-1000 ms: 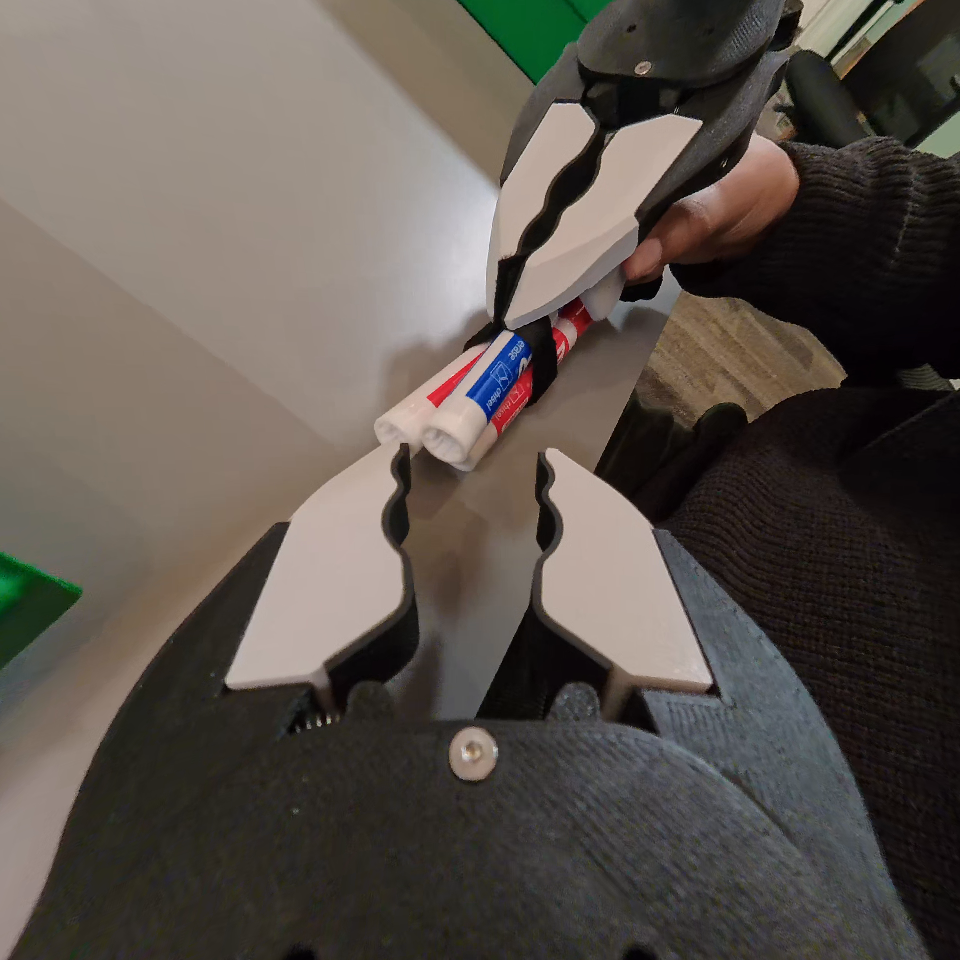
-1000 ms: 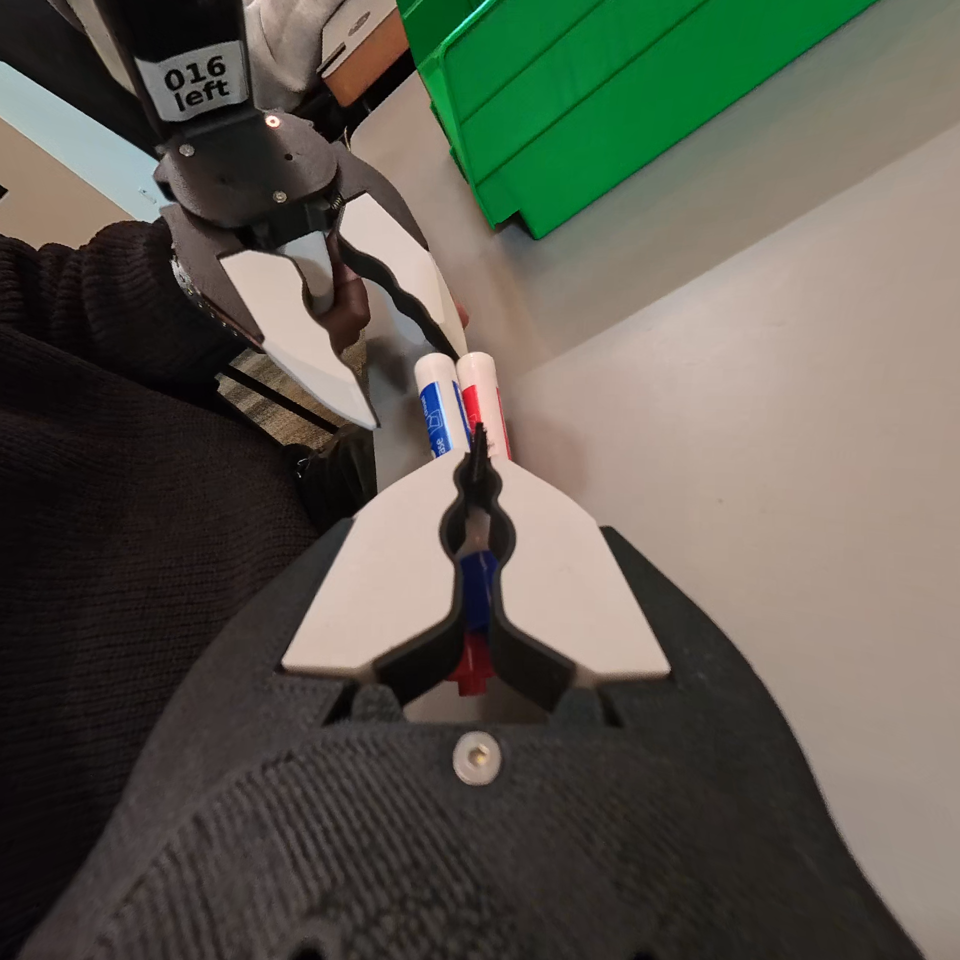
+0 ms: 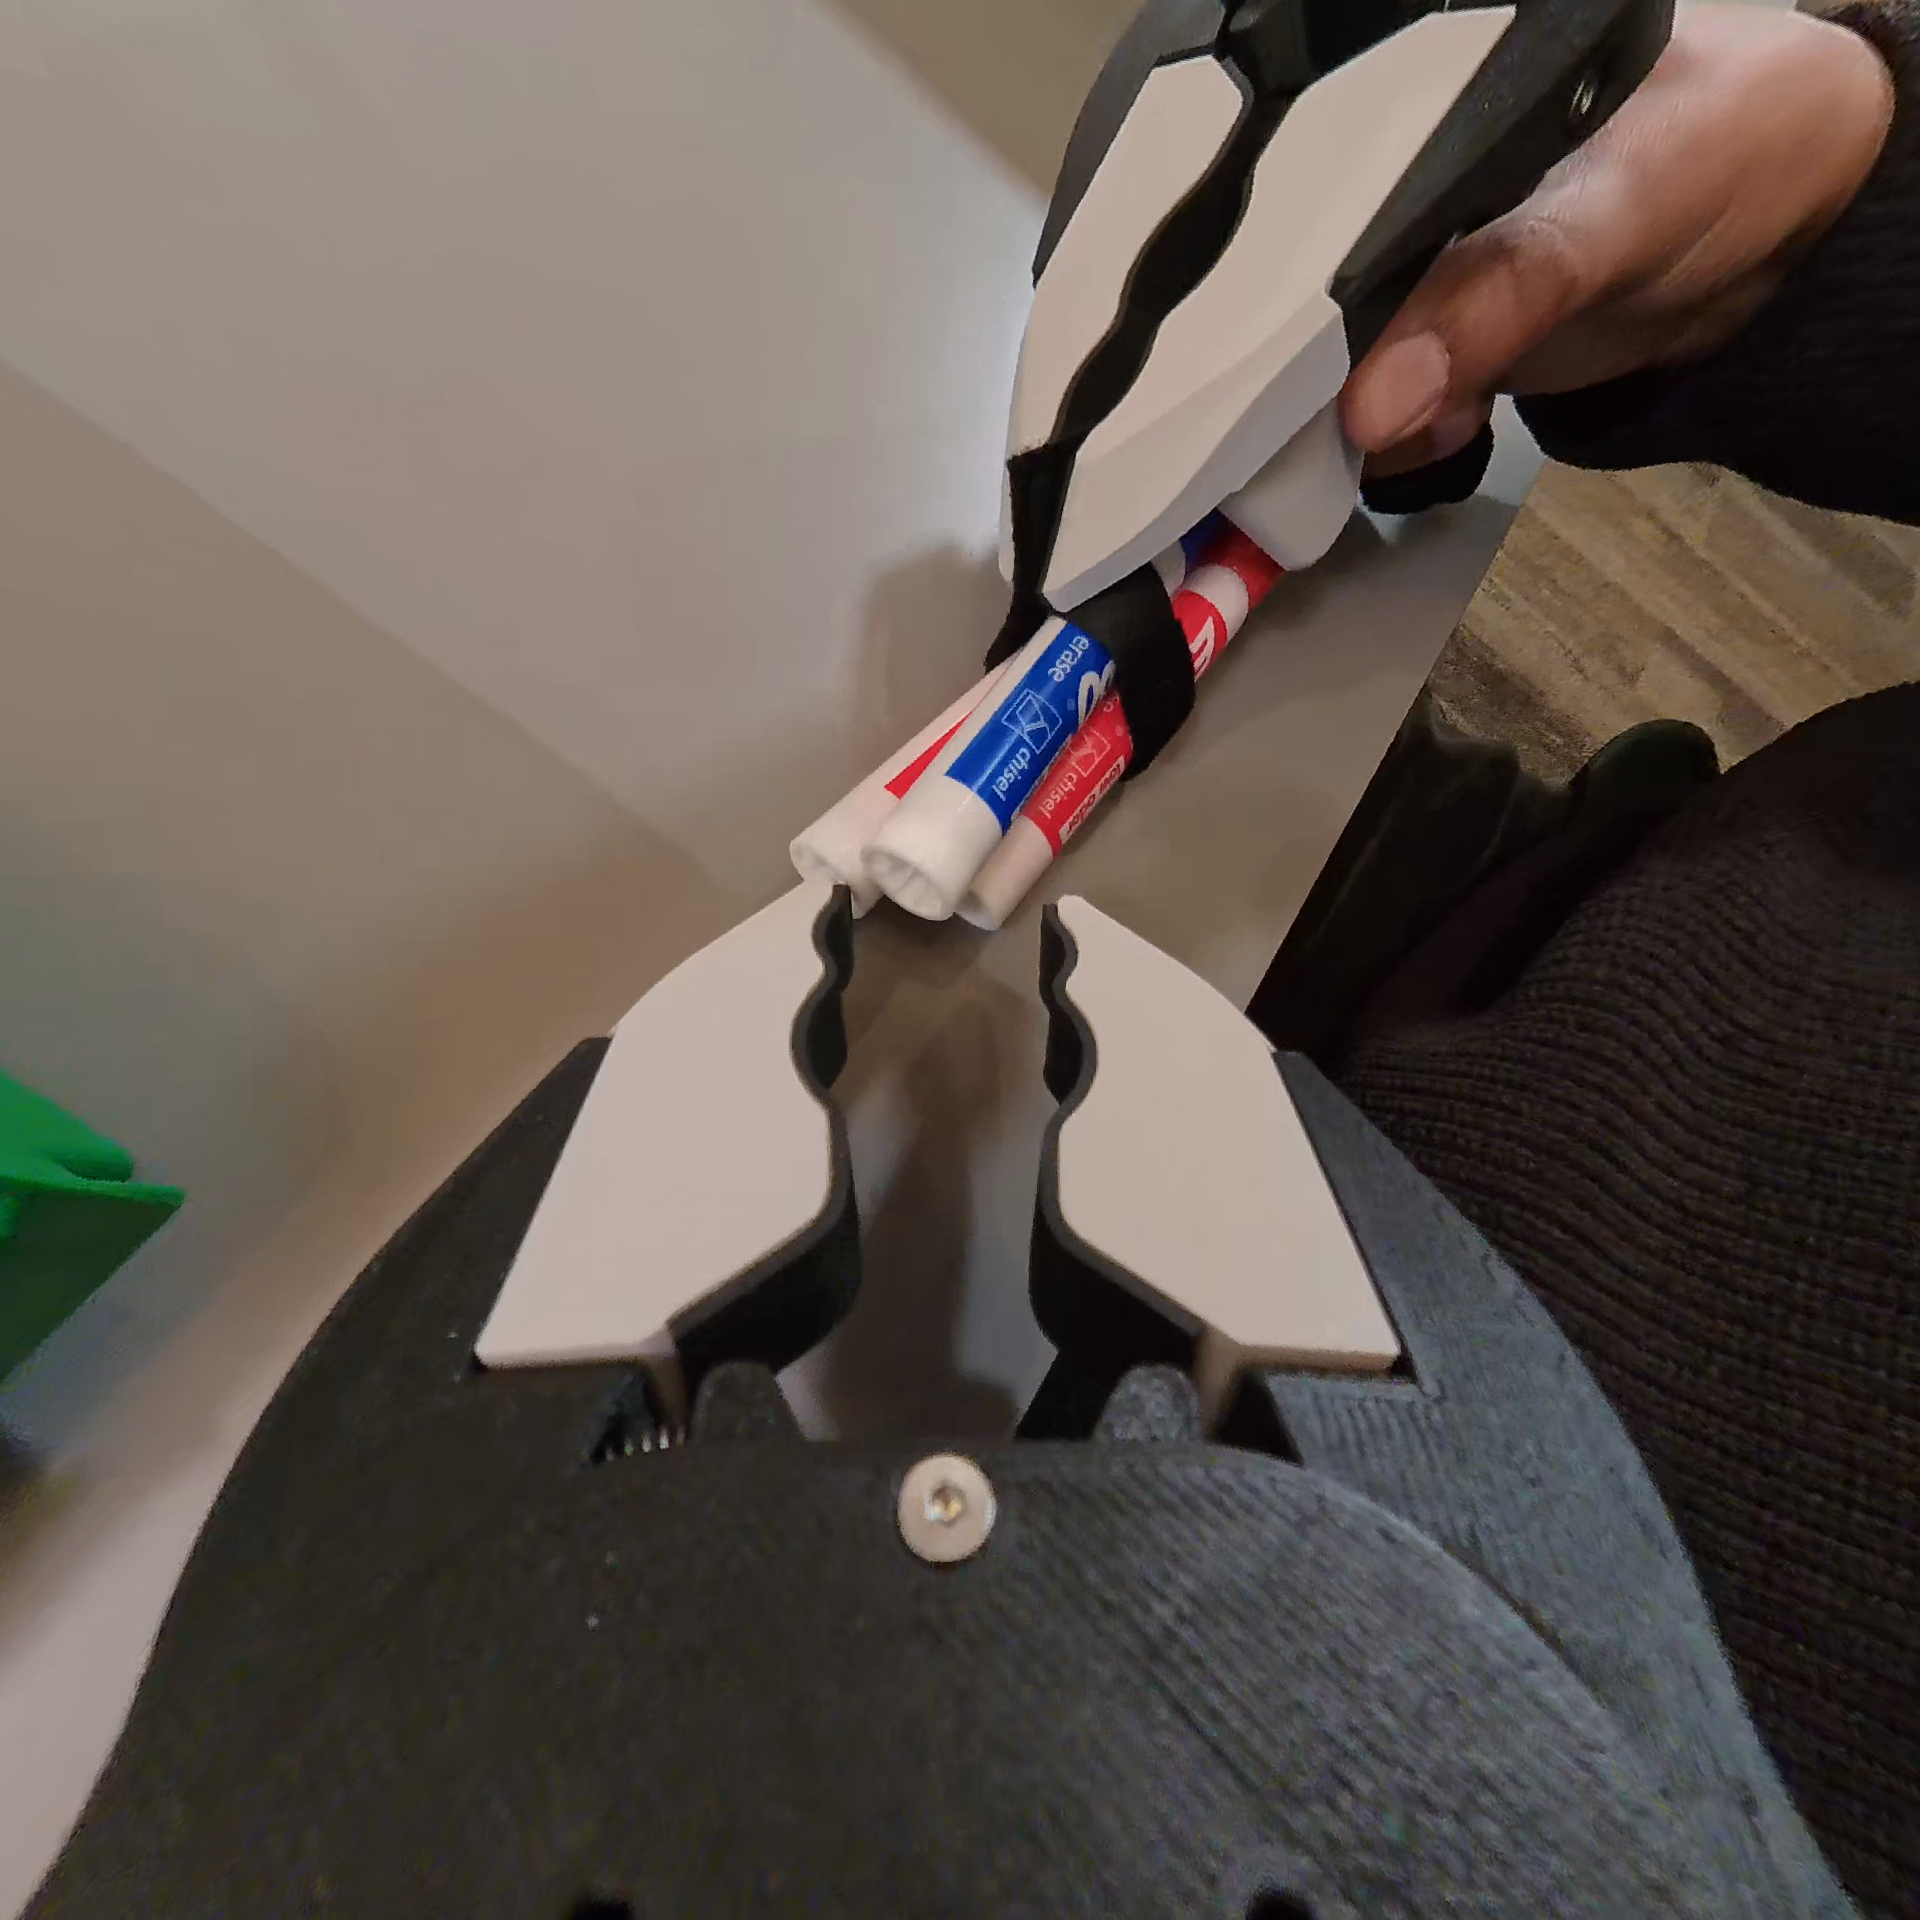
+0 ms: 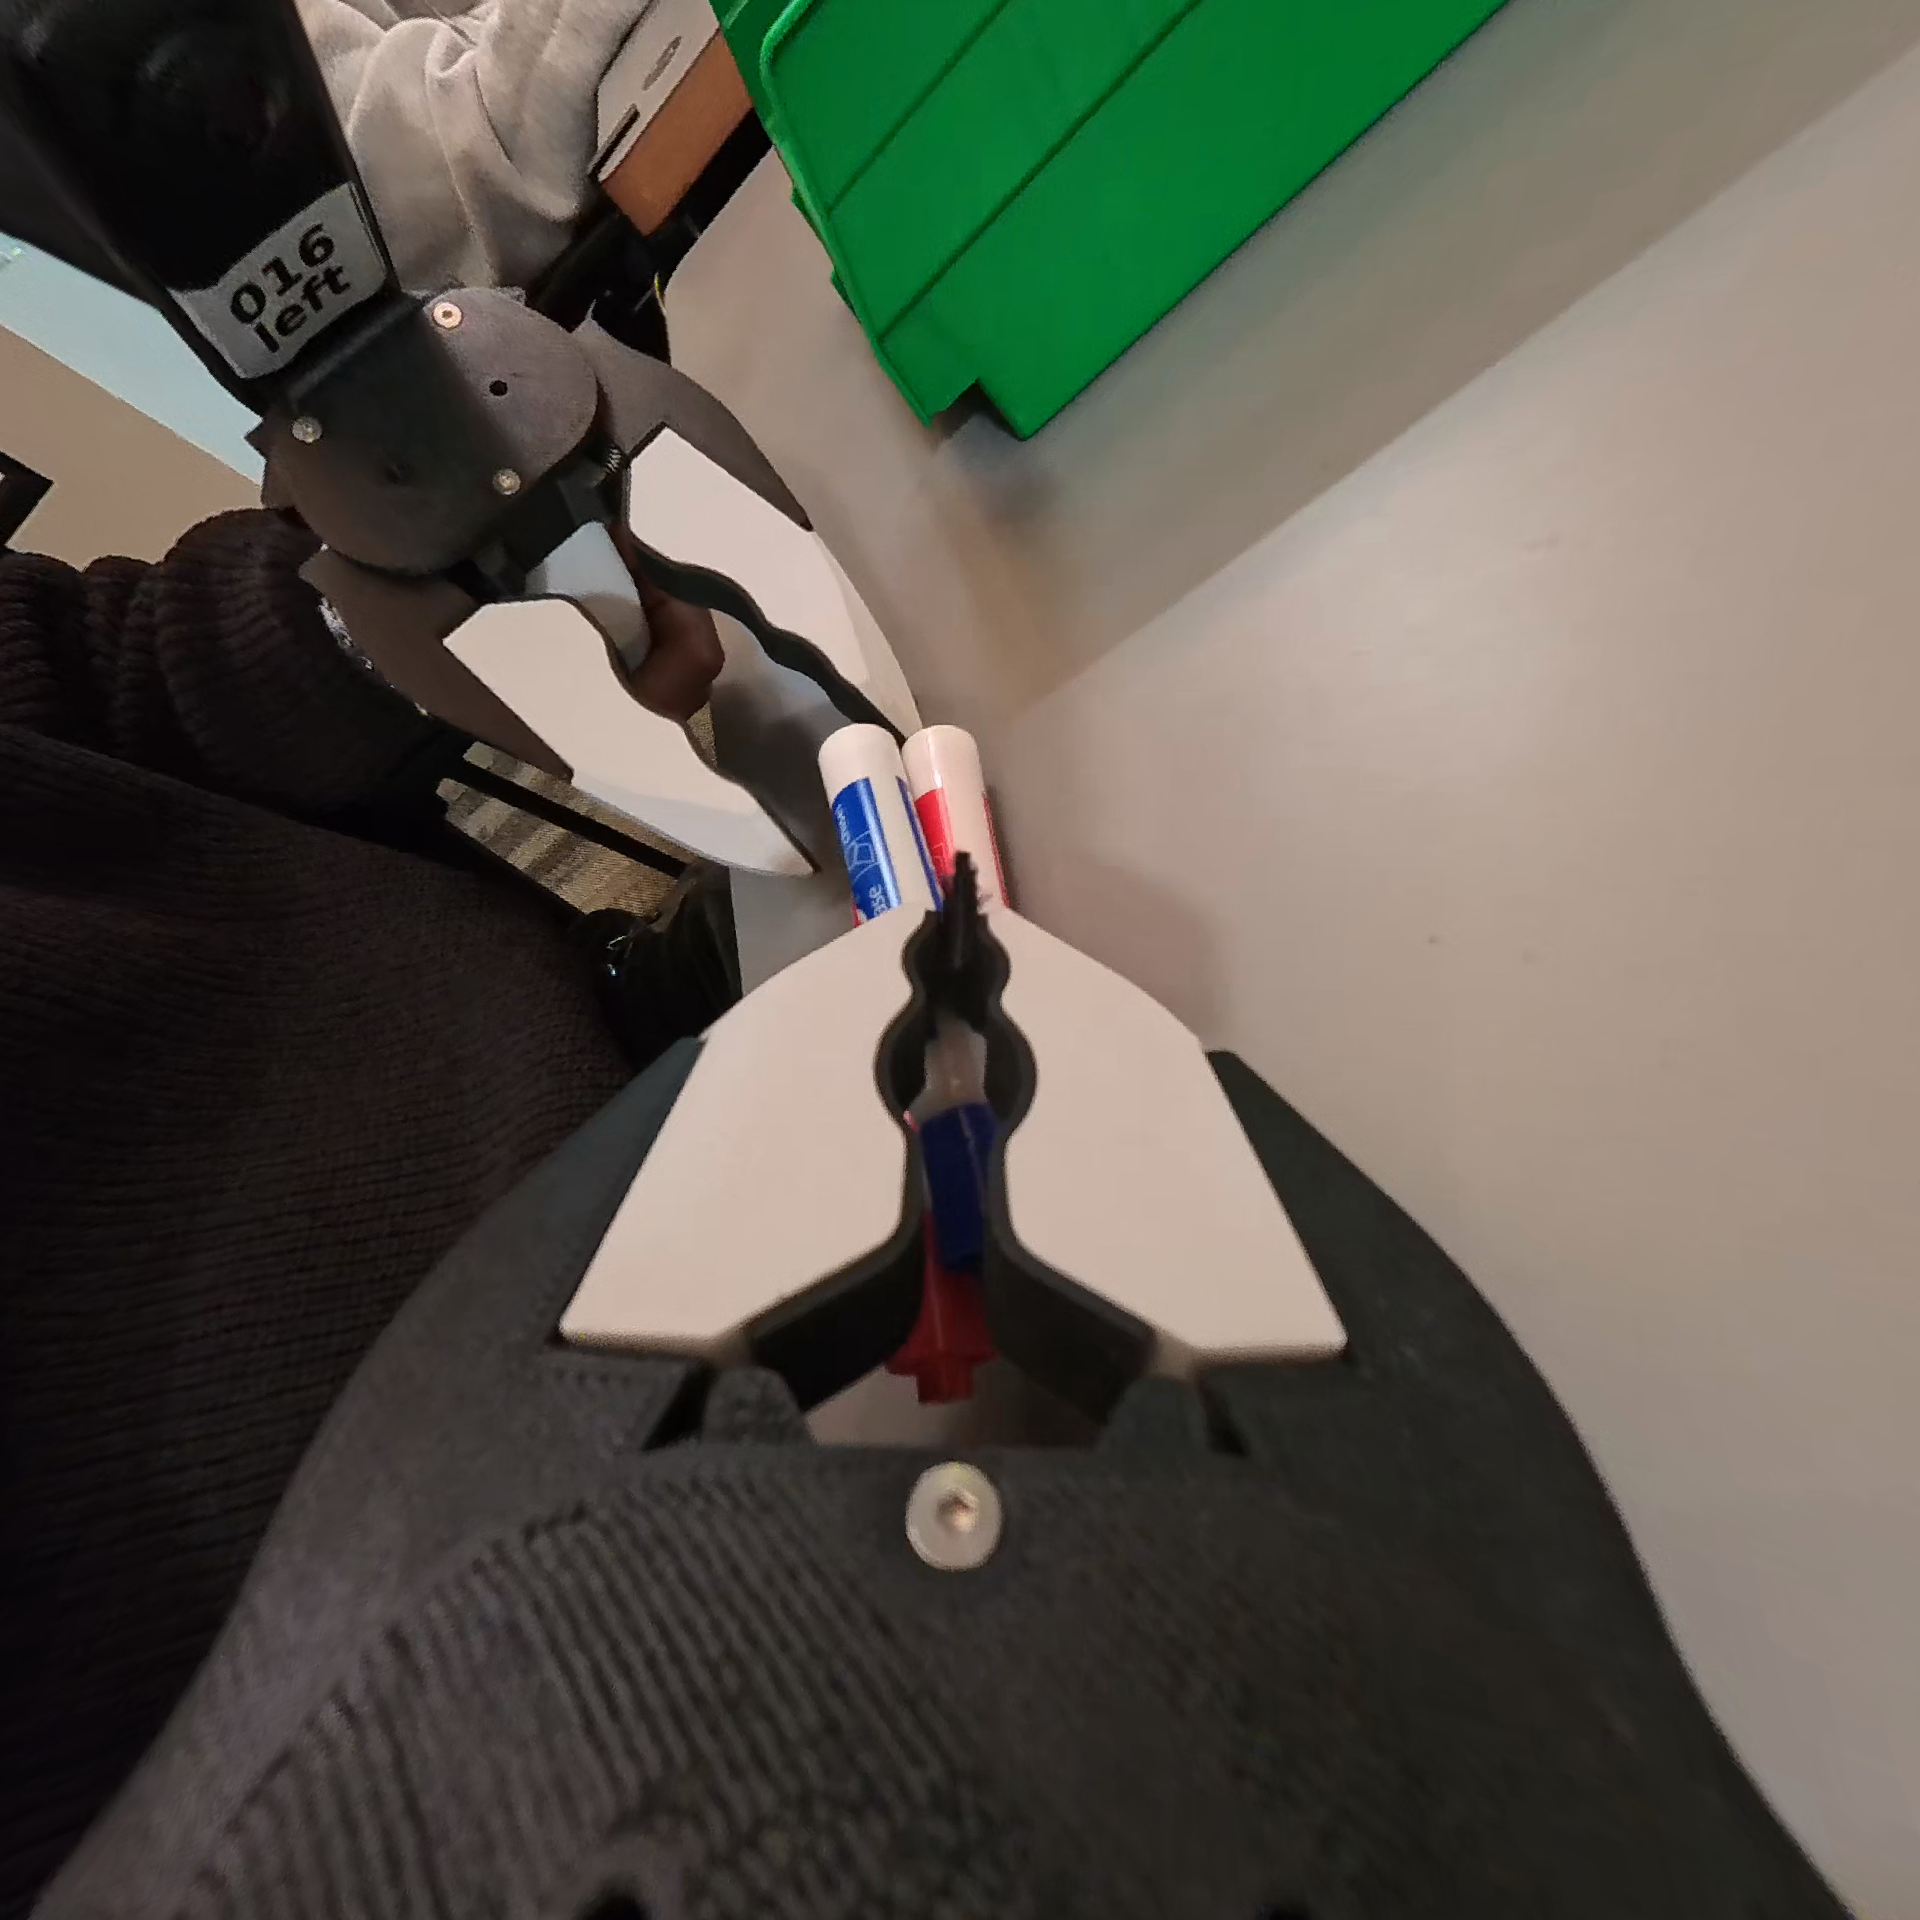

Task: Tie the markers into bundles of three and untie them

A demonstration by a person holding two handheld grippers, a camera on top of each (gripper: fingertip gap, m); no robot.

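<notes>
A bundle of three dry-erase markers, blue and red labelled, is bound by a black strap and lies low over the grey table near its edge. My right gripper is shut on the strap's loose end and also shows in the left wrist view, held by a hand. The marker caps show between its fingers. My left gripper is open, its tips at the white butt ends of the markers. It also shows in the right wrist view, around the marker ends.
Stacked green bins stand at the back of the table, and one shows at the left. The table edge runs close to the bundle. A person's dark sweater is beside it. A cardboard box and grey cloth are behind. Some 6 cm of space lies between my two pairs of fingers.
My left gripper has moved in to the butt ends of the markers and its jaws have narrowed a little. The right gripper still holds the strap.
</notes>
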